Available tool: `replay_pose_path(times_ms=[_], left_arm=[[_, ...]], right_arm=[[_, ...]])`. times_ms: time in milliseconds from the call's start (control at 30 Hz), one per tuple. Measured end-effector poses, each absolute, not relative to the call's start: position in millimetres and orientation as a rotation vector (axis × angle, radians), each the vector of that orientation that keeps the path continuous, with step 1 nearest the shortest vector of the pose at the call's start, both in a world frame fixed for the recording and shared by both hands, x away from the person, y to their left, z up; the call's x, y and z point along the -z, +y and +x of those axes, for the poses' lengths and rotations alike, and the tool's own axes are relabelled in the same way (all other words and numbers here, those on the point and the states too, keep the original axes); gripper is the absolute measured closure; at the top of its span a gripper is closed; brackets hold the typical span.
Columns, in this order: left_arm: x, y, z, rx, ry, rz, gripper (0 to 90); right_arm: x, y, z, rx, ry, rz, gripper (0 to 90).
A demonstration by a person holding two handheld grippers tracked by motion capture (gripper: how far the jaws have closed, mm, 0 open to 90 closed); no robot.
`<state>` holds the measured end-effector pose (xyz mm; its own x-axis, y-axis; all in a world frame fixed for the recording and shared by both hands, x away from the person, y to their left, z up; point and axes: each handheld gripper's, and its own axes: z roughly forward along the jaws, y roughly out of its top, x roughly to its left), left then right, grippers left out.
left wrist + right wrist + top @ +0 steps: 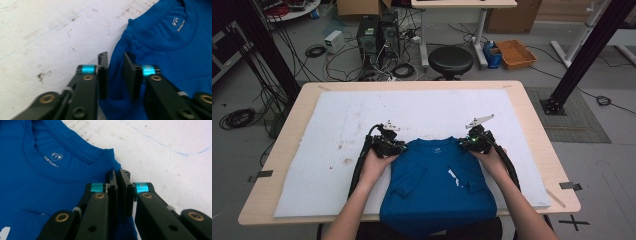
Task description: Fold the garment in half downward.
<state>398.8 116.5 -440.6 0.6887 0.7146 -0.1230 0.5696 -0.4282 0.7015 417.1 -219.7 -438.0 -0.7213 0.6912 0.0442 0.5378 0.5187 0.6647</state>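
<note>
Left fingers [128, 75]: clamped on the blue shirt [437, 185] at its left shoulder edge.
Right fingers [126, 192]: pressed together on the shirt's right shoulder edge.
Shirt: folded, collar away from the person, on the white mat [337, 130], near its front edge.
Grippers: left gripper [393, 146] and right gripper [473, 142] flank the collar.

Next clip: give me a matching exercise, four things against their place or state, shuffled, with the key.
1. left hand-held gripper
2. right hand-held gripper
3. stool
4. orange tray

A. on the floor, right of the stool
B. pinching the shirt's right shoulder
C. beyond the table's far edge
D. closed on the shirt's left shoulder edge

Pairs: 1-D, 2-B, 3-C, 4-A
</note>
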Motion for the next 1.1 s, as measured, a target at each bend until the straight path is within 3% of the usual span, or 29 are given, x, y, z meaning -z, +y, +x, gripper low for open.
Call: replay_pose_path(times_ms=[100,400,767,933,1100], left_arm=[[441,115,398,-0.245,0.974,2.152,87.1],[437,117,404,-0.274,0.97,2.104,87.9],[426,117,426,-0.28,0.976,2.086,87.9],[430,120,423,-0.263,0.981,2.099,87.8],[432,121,422,-0.258,0.984,2.097,87.7]], right_arm=[[436,-220,416,-1.002,2.528,1.049,87.6],[434,-226,420,-1.061,2.49,1.073,87.7],[418,-239,453,-1.153,2.446,1.173,90.0],[427,-242,444,-1.146,2.505,1.187,76.2],[436,-236,442,-1.086,2.551,1.167,72.5]])
